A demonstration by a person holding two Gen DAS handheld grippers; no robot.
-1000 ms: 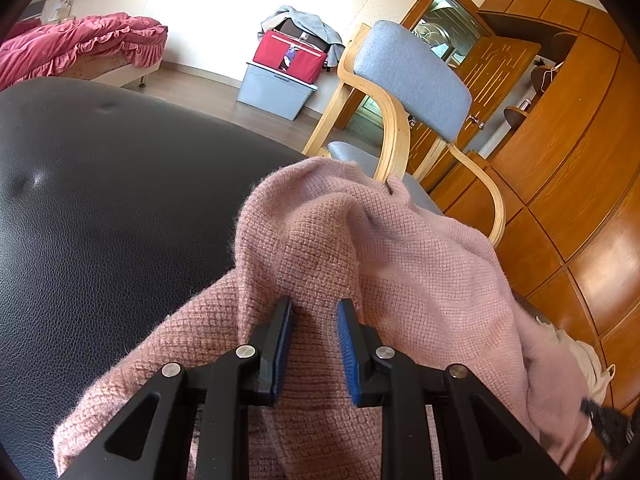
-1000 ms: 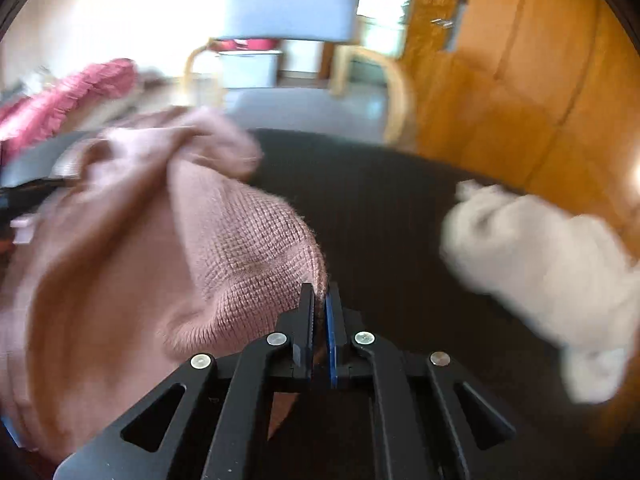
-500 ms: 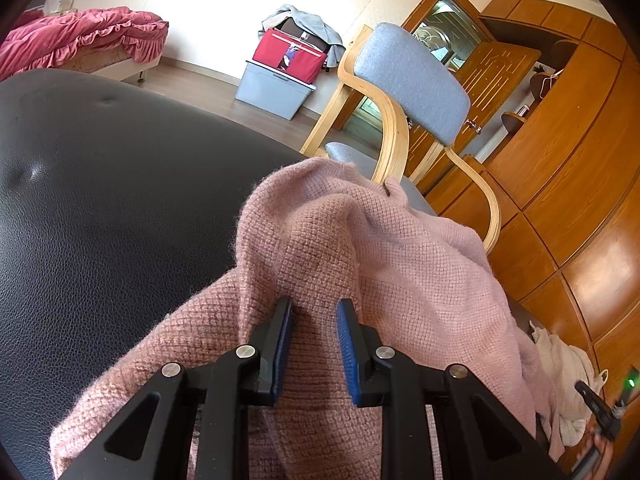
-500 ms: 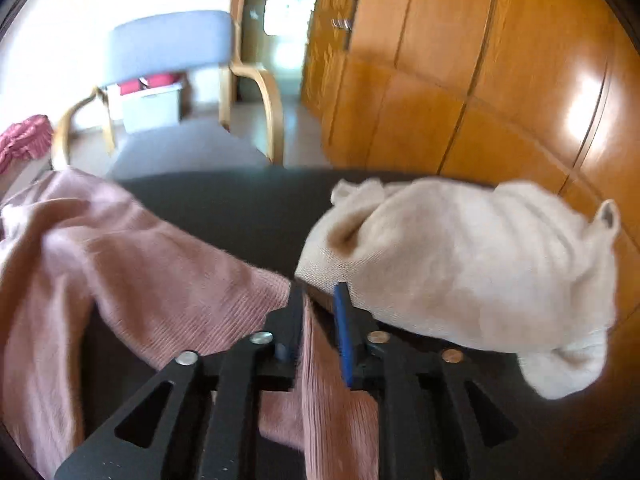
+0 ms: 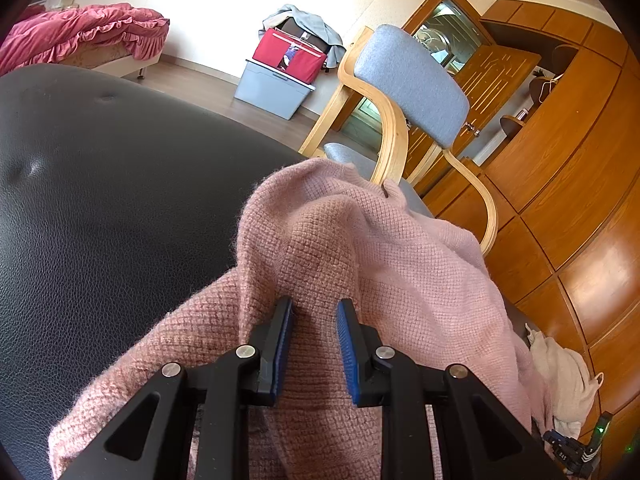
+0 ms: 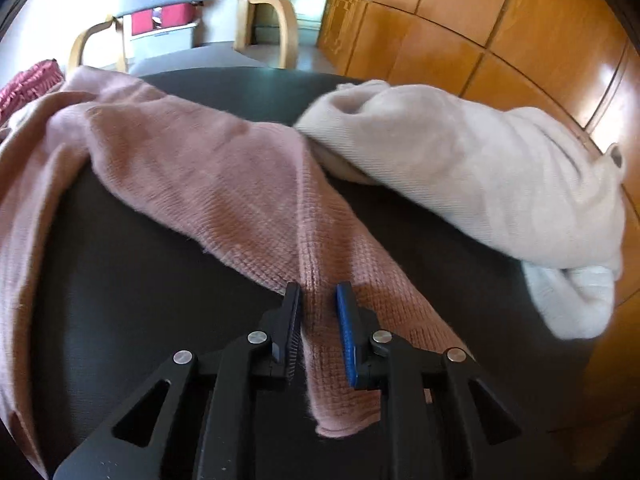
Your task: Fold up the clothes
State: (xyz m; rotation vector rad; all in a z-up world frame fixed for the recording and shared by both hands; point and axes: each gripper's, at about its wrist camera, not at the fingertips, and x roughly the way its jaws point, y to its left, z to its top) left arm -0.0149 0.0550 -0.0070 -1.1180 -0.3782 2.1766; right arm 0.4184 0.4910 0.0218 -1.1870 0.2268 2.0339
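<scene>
1. The left hand-held gripper [image 5: 313,338] is clamped on a bunched fold of the pink knit sweater [image 5: 360,264], lifting it into a peak.
2. The right hand-held gripper [image 6: 318,320] is closing its jaws, with the sweater's sleeve [image 6: 240,184] lying between them.
3. The sweater sprawls across the black leather surface [image 5: 100,208].
4. A cream garment [image 6: 472,168] lies heaped just beside the sleeve.
5. Beyond stands a wooden chair [image 5: 408,76] with grey padding.

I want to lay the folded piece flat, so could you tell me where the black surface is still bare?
The black leather surface is bare left of the pink knitted sweater. A smaller bare patch lies between its body and sleeve. The right side is crowded: the cream knitted garment touches the sleeve.
</scene>
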